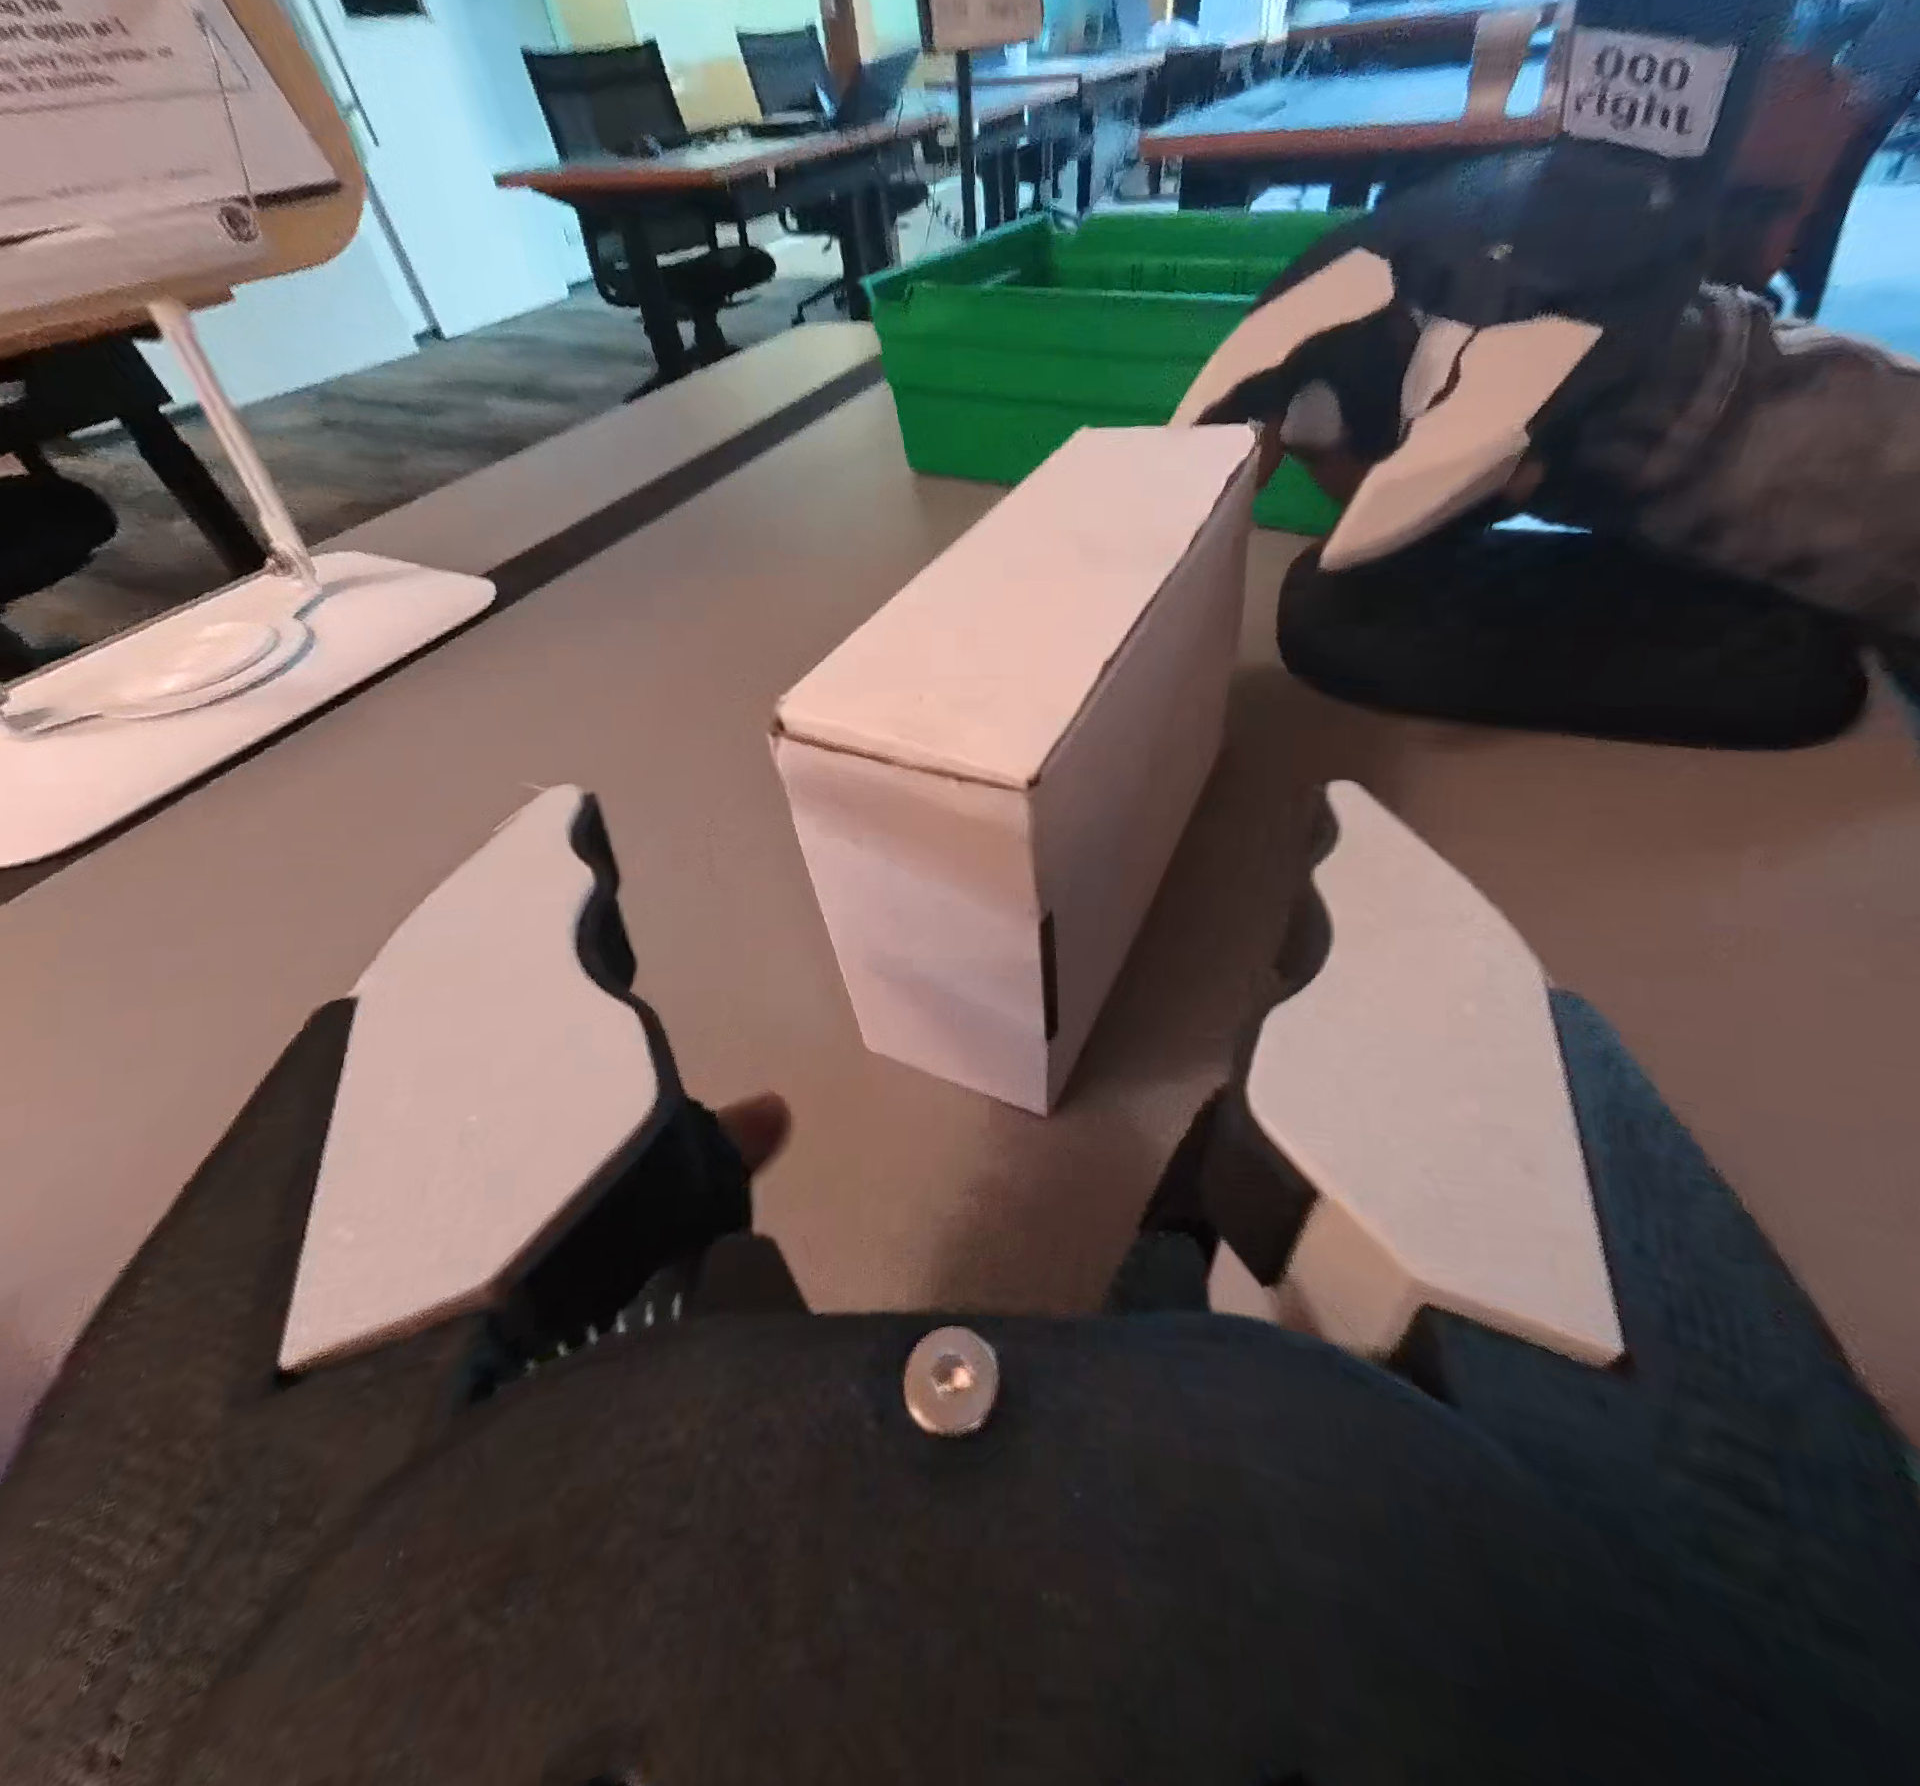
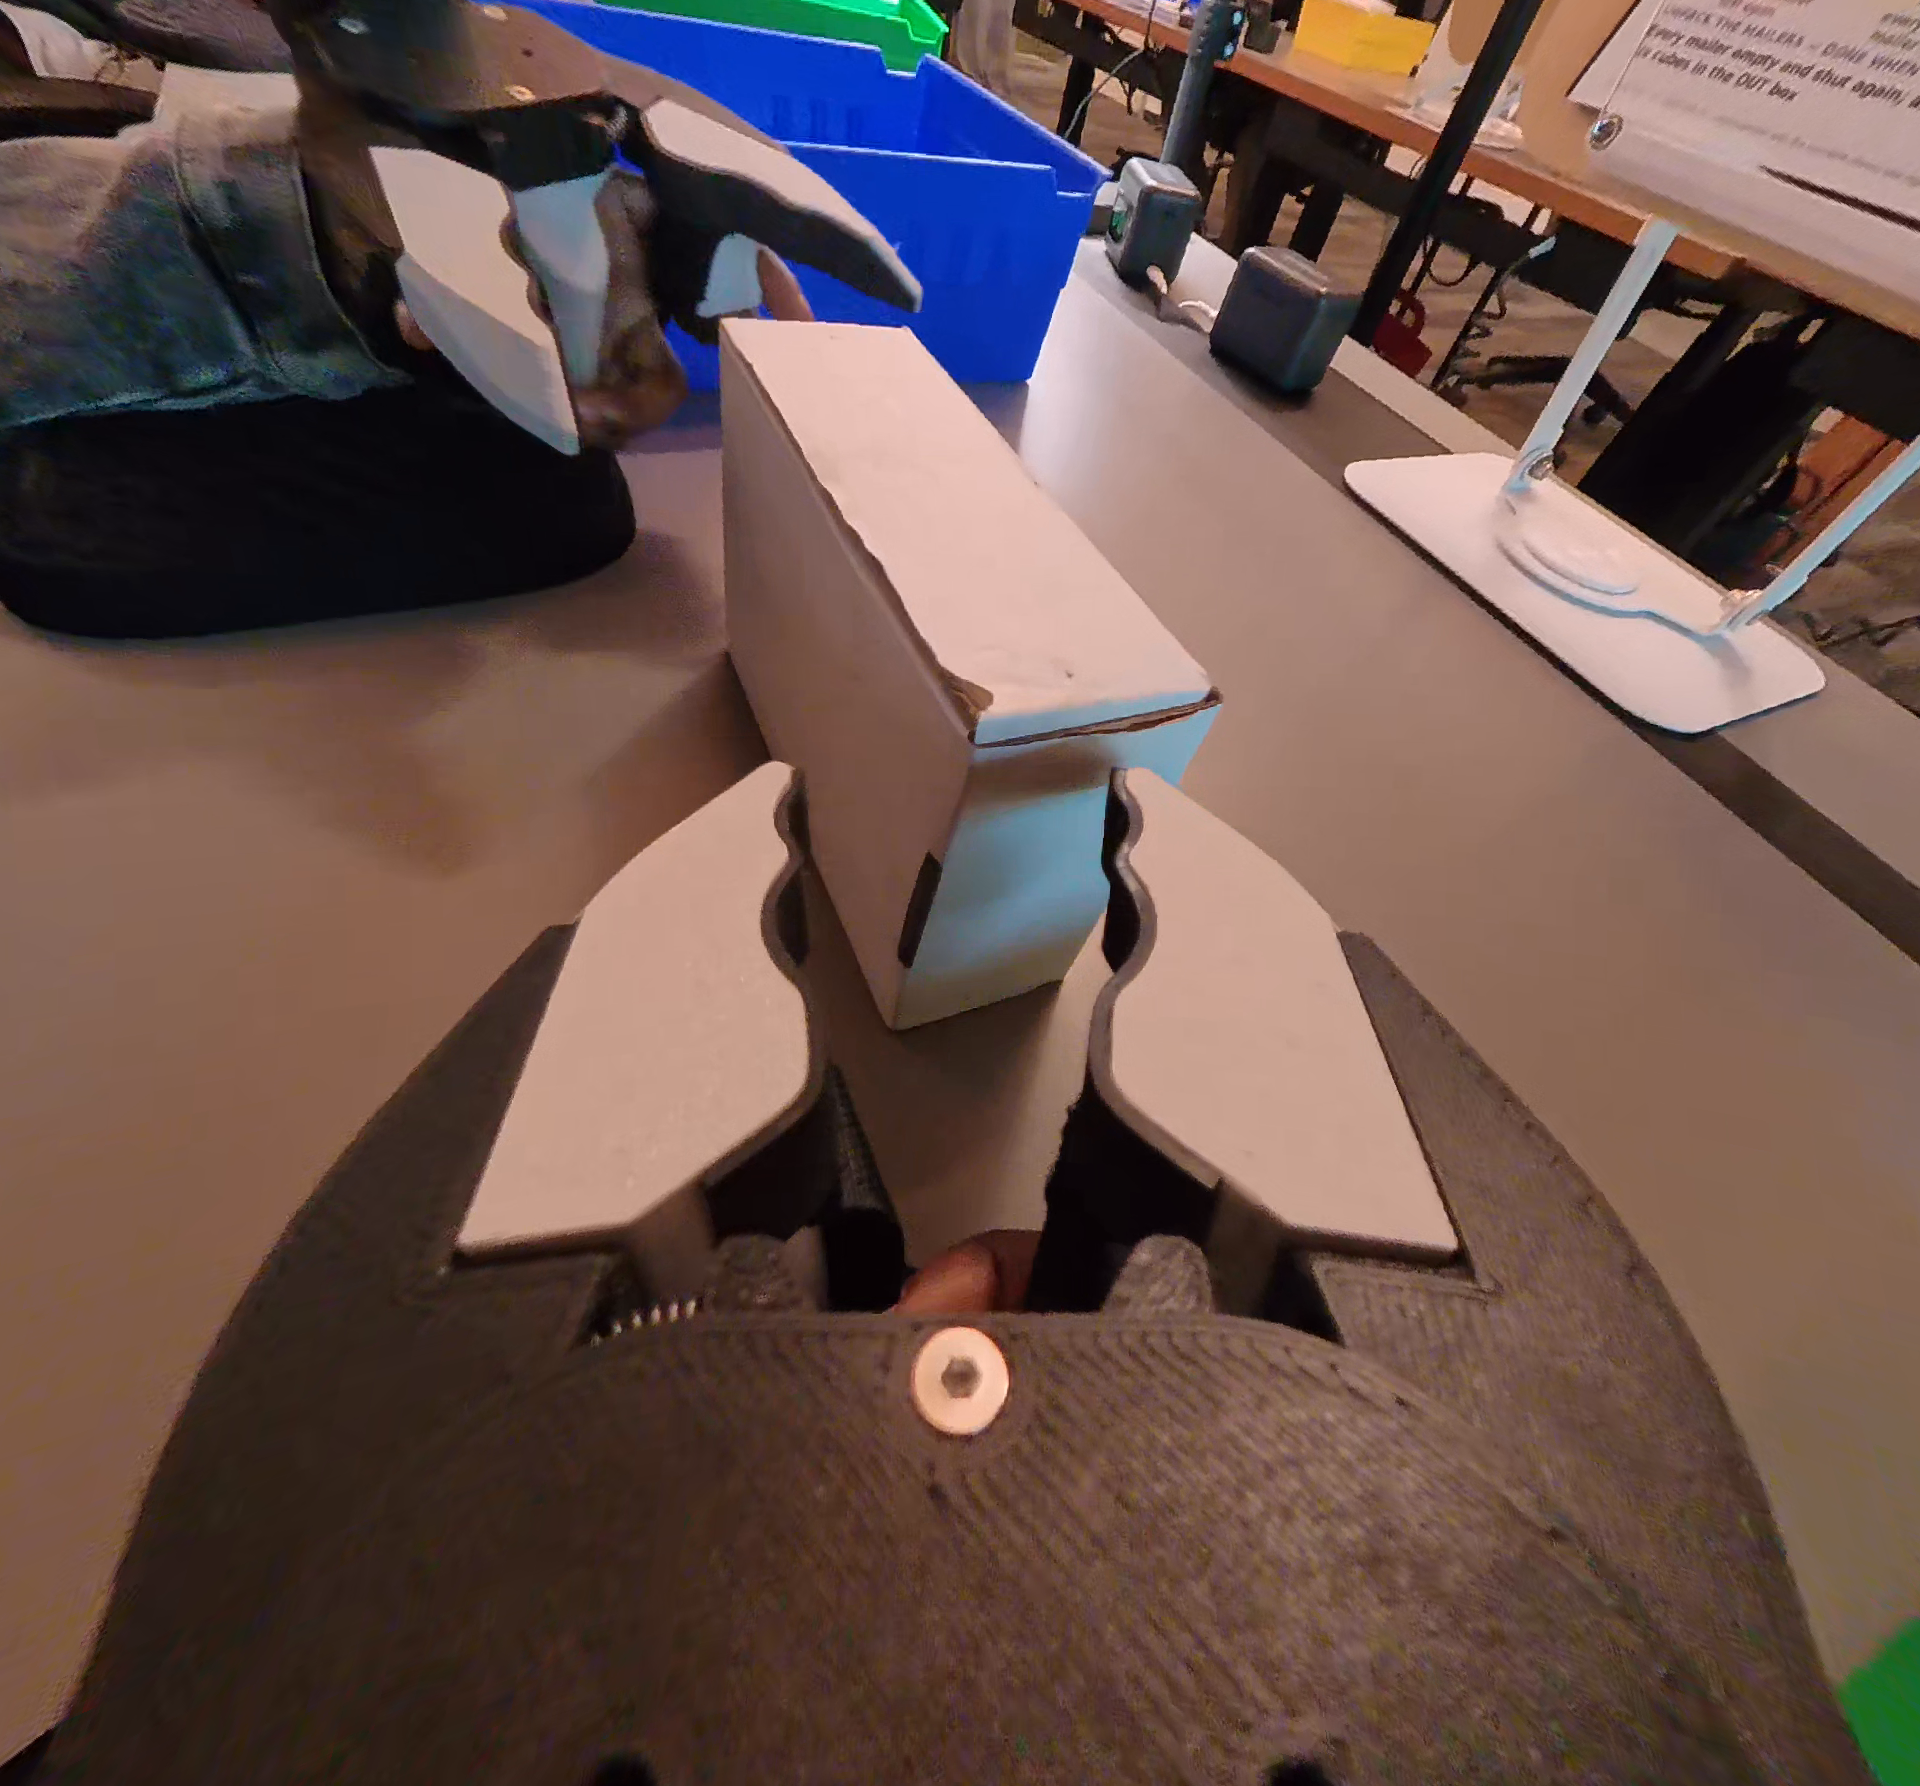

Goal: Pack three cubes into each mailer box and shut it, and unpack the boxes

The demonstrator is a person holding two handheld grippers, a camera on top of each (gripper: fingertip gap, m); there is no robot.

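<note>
One shut white box (image 1: 1023, 728) lies mid-bench between two gaping claws, the left claw (image 1: 966, 957) empty at one end, the right claw (image 2: 951, 889) straddling the other end without clearly pinching, so a one-sided squeeze could skid it.

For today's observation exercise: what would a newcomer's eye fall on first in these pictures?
First, the shut white mailer box lying mid-table, with one tool at each end. The left tool is spread wide before its near end, while the right tool brackets the opposite end; whether its fingers touch is unclear. Next, the bright bins: a green bin behind the box in the left wrist view, a blue bin behind it in the right.
</note>
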